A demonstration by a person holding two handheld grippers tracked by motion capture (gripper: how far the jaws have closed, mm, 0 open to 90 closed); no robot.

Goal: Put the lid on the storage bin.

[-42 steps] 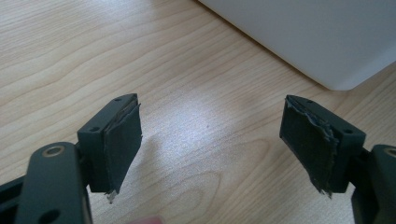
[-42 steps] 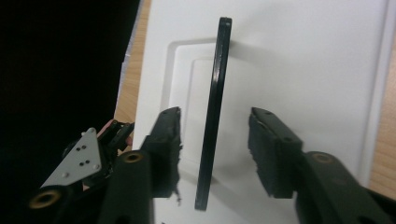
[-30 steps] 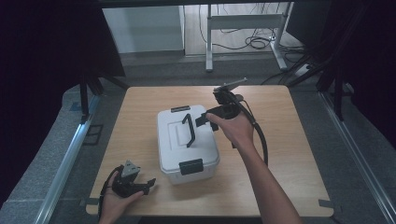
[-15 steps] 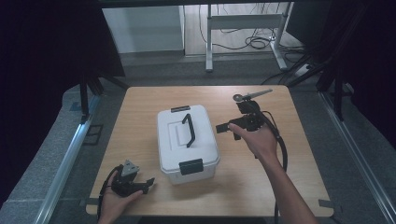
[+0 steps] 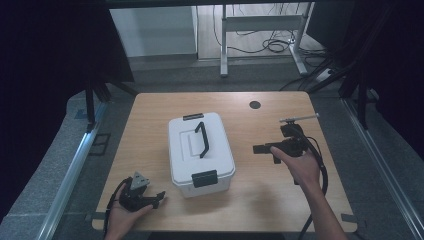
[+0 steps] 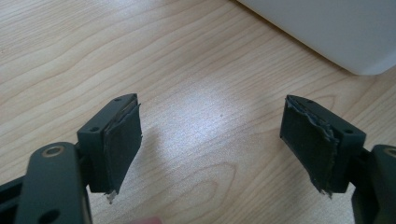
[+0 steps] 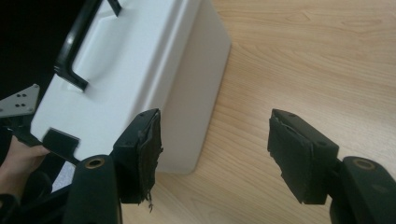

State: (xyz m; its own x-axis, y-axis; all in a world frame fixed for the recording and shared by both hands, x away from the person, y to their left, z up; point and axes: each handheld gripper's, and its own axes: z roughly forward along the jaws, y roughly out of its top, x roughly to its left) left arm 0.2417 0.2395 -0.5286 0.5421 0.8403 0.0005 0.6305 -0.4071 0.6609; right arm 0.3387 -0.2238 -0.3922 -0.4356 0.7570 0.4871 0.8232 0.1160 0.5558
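Wooden table (image 5: 260, 200), dark surround. White lidded box (image 5: 200, 150) at table centre, latches shut. Left gripper (image 5: 145, 199) near box's front-left corner, jaws apart, empty. Right gripper (image 5: 265, 148) right of box, jaws apart, empty. Risk: careless approach nudging box.

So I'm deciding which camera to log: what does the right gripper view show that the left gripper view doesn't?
The right gripper view shows the box's black handle, a front latch, and the person's left hand. The left gripper view shows mostly bare wooden table and just a corner of the white box. Both share open fingers holding nothing, the table and the box.
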